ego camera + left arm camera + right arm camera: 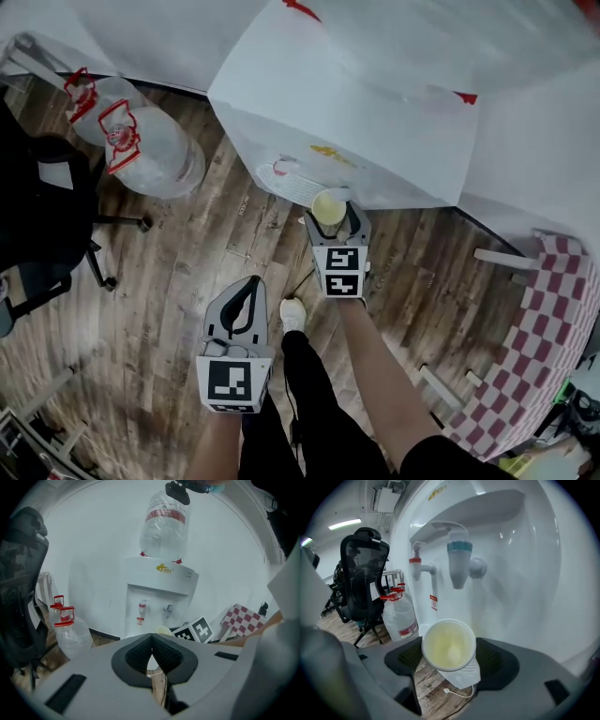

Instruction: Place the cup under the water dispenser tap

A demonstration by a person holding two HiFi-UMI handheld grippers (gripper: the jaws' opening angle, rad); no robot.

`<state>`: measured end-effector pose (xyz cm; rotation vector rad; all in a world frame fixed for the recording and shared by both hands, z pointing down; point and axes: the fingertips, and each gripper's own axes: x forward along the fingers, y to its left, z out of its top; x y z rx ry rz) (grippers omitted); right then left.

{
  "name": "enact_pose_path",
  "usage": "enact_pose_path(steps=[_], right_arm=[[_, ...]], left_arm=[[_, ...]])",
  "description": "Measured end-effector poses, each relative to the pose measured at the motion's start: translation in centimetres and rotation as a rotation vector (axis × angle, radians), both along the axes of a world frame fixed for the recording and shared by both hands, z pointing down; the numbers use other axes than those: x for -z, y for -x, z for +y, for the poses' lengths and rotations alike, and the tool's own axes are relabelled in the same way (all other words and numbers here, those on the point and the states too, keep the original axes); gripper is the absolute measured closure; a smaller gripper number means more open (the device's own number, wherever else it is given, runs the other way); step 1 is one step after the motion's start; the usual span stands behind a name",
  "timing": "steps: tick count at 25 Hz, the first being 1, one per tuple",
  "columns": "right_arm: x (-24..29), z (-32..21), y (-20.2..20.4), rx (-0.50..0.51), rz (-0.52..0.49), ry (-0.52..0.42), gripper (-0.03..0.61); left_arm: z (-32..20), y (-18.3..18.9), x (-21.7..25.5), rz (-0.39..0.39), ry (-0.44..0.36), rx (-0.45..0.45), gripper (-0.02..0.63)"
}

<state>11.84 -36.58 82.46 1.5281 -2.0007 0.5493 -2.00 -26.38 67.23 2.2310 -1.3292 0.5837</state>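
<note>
In front of the tap recess of the water dispenser [520, 569], the right gripper [450, 659] pinches the cup [449, 645] by its sides, its 2 jaws pressed against the paper wall. The cup looks empty and its mouth faces up, with the long axis close to upright, perhaps leaning a little back toward the gripper. From the cup, the blue tap [458, 566] lies at about 12 o'clock in the right gripper view, almost straight above the rim. The red tap [417, 566] sits at about 11 o'clock, off to the side. The cup hangs clear of both spouts, with open space between the rim and the blue nozzle. By the look of it, the coming move turns on that line: a short push forward and a small lift should bring the mouth squarely under the blue spout.

The left gripper [151, 654] is well apart from the dispenser at 7 o'clock of the right one in the head view, its jaws pressed together on nothing — so the right hand is plainly the nearer one.
</note>
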Motion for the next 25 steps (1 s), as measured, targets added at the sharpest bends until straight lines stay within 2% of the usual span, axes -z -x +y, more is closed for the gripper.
enact_pose_path(steps=[10, 18, 25], right_arm=[[-2.8, -1.2, -0.7, -0.03, 0.073, -0.001, 0.219], [-3.2, -1.7, -0.8, -0.073, 0.064, 0.002, 0.219], [-3.3, -1.8, -0.5, -0.061, 0.059, 0.018, 0.219]], left_arm=[[-1.9, -2.4, -3.3, 0.004, 0.014, -0.075, 0.6], [-4.4, -4.4, -5.1, -0.003, 0.019, -0.143, 0.6], [-7.3, -5.8, -6.6, -0.025, 0.01, -0.214, 0.6]])
